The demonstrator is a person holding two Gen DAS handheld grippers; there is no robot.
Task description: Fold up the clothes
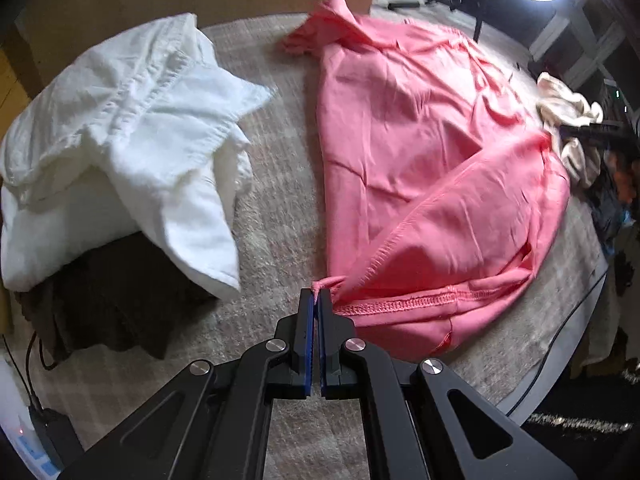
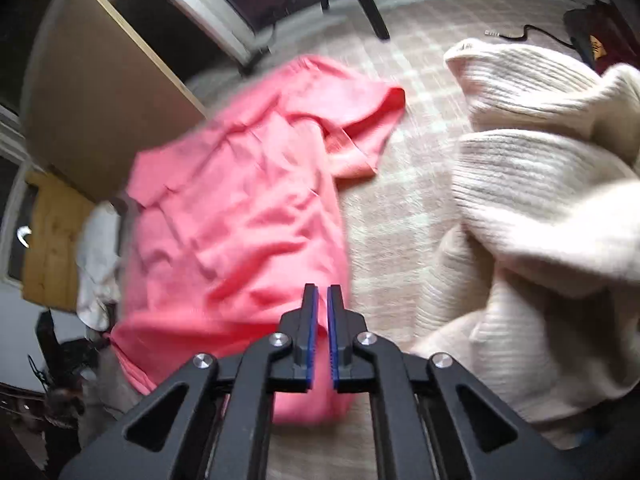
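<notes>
**Pink shirt pinned at one corner, its length running away from both claws**

The white garment [image 1: 120,128] sat piled at the left side of the rug-covered counter [image 1: 276,208], over something dark brown [image 1: 116,300]. The left claw [image 1: 318,300] was pinched tight on a twisted corner of the pink shirt [image 1: 420,160], at the hem nearest the front edge. From there the shirt stretched away toward the far edge, hem near, sleeves far. The right claw [image 2: 323,300] hovered over the shirt's opposite near corner, its jaws a narrow slit with nothing between them; that view was blurred. The cream sweater [image 2: 540,200] lay heaped by the right edge. By my reading, the right claw was the nearer one to that free hem corner.
</notes>
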